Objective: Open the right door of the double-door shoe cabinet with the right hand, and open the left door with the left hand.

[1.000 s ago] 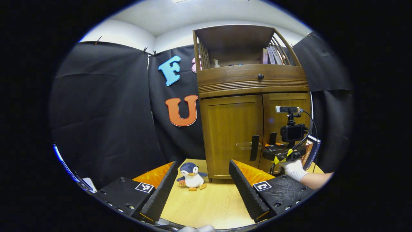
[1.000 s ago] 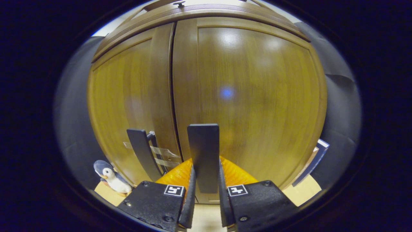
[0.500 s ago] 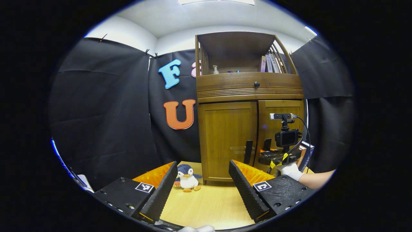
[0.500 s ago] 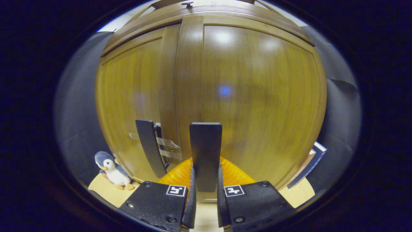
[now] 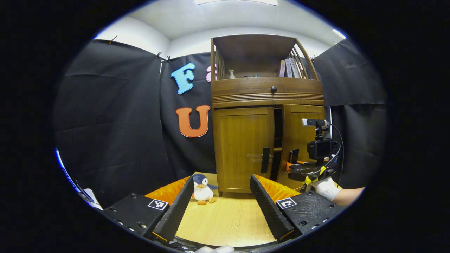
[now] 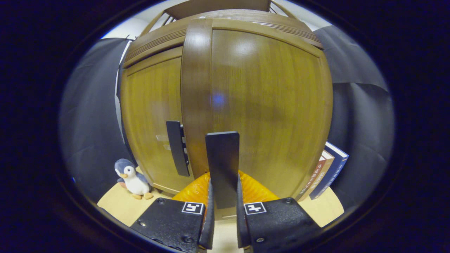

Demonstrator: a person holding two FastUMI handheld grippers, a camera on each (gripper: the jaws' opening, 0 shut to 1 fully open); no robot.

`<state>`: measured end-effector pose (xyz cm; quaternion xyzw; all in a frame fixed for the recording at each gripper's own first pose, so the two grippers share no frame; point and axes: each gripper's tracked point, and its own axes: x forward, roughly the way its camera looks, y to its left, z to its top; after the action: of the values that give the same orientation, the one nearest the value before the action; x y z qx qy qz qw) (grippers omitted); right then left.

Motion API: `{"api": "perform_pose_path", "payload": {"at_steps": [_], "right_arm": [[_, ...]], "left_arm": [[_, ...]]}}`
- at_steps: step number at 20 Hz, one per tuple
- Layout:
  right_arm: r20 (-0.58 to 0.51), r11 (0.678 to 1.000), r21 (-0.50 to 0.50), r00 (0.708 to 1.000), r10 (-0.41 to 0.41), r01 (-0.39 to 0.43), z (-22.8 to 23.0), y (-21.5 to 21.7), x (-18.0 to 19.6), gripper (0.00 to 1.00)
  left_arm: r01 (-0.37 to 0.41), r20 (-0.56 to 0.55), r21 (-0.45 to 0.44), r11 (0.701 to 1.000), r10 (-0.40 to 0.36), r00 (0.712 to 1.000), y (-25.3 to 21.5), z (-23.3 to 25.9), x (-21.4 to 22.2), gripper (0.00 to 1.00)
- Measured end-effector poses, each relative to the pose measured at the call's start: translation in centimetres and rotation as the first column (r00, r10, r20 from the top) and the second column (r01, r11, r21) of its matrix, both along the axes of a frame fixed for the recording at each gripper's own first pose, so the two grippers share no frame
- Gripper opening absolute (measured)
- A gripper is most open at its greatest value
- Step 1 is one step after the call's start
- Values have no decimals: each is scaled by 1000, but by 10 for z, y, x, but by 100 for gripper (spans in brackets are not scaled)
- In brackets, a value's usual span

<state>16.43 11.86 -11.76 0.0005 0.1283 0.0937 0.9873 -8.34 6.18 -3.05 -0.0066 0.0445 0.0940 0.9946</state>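
Glossy brown wood, right door [image 6: 260,102] ajar | flat dark handle [image 6: 222,168] clamped in right gripper [image 6: 222,196] | left gripper [image 5: 219,198] wide apart, well before left door [image 5: 242,147]

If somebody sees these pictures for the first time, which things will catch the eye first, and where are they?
The wooden shoe cabinet stands at the back of the table, and its right door is pulled slightly ajar with a dark gap beside the shut left door. The right tool is shut on the right door's handle. A small plush penguin sits on the table by the cabinet's left corner, beyond the open left tool.
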Motion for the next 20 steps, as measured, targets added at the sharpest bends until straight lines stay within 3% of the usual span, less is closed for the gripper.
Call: {"api": "perform_pose_path", "payload": {"at_steps": [3, 8, 16, 20], "right_arm": [[5, 1000, -6, 1000, 8, -8, -1, -10, -17, 29], [9, 1000, -5, 1000, 8, -8, -2, -32, -47, 31], [-4, 1000, 4, 1000, -20, 20, -3, -74, -84, 26], [-9, 999, 14, 999, -46, 46, -4, -98, -97, 23]], "left_arm": [[36, -1, 12, 999, -36, 999, -11, -2, 8, 100], [108, 14, 21, 994, -109, 994, -34, 2, 28, 96], [218, -11, 13, 976, -218, 976, -73, -7, 47, 100], [249, 4, -3, 969, -249, 969, -88, 4, 57, 96]]}}
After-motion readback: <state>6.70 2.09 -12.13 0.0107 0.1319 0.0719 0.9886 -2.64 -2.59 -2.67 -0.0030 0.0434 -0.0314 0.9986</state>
